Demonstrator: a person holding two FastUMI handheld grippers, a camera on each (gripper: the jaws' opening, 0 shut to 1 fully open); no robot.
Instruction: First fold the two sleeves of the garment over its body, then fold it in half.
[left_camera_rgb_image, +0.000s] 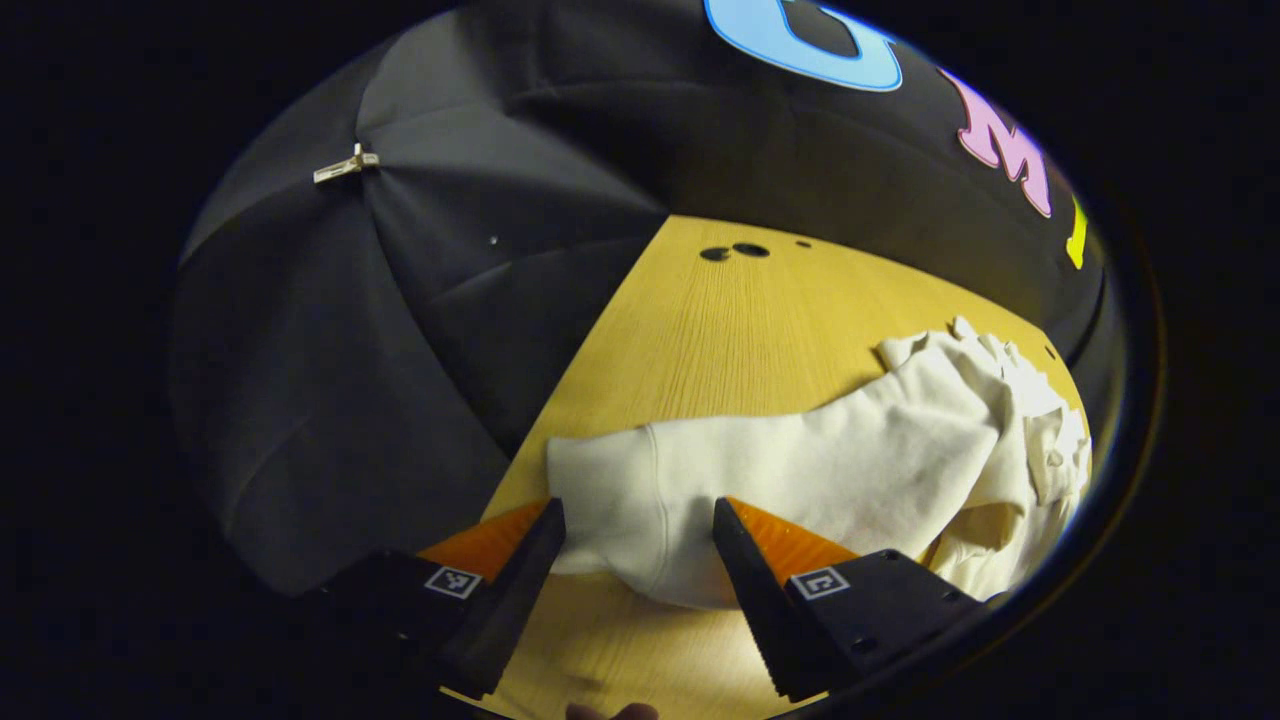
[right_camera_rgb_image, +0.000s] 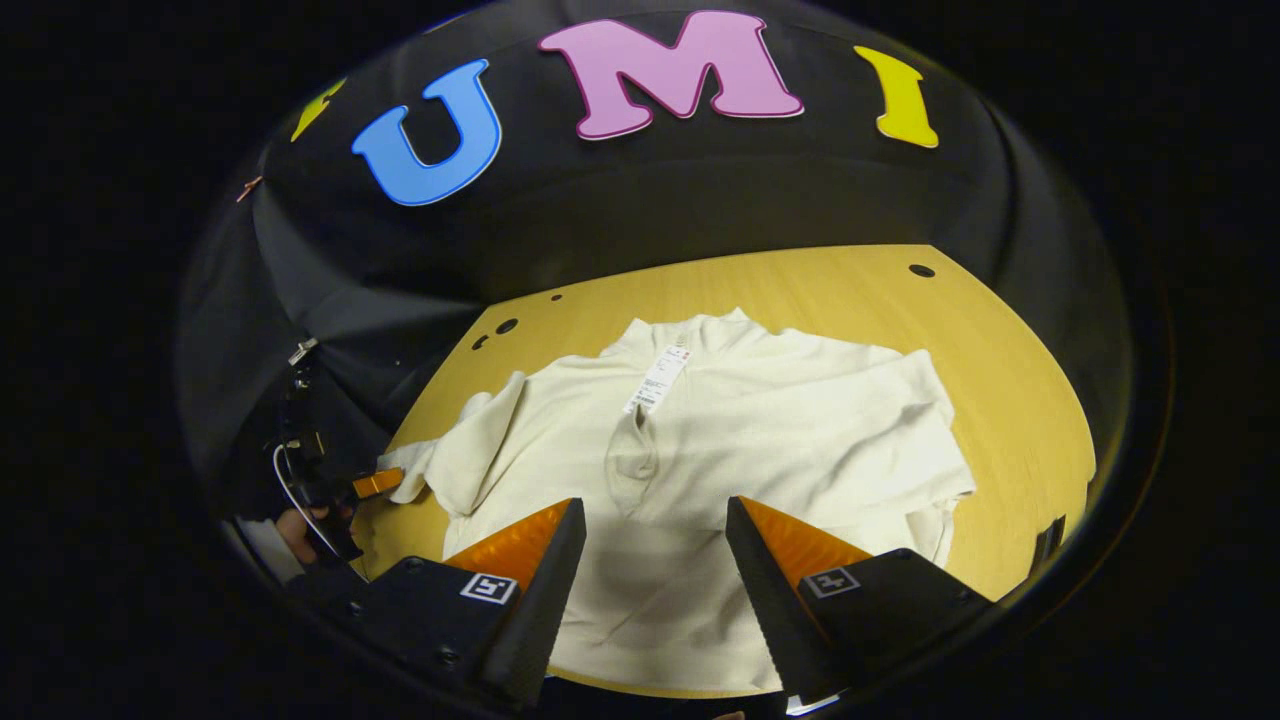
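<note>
A cream long-sleeved garment (right_camera_rgb_image: 760, 430) lies flat on the wooden table (right_camera_rgb_image: 1010, 350), collar toward the far wall, with a white tag (right_camera_rgb_image: 660, 378) at the neck. One sleeve lies folded across the body, its cuff (right_camera_rgb_image: 630, 465) near the middle. The other sleeve (right_camera_rgb_image: 470, 450) stretches out to the left. In the left gripper view that sleeve's cuff (left_camera_rgb_image: 620, 490) sits between the fingers of my open left gripper (left_camera_rgb_image: 640, 560), not pinched. My right gripper (right_camera_rgb_image: 655, 560) hovers open over the garment's lower half. My left gripper (right_camera_rgb_image: 375, 485) also shows there, at the sleeve's end, held by a hand (right_camera_rgb_image: 298, 530).
Black cloth walls close in on the table at the back and left. Small round holes (left_camera_rgb_image: 735, 250) mark the tabletop near the far edge, another hole (right_camera_rgb_image: 920, 270) at the far right. A metal clip (left_camera_rgb_image: 345, 165) pins the cloth. Bare wood lies right of the garment.
</note>
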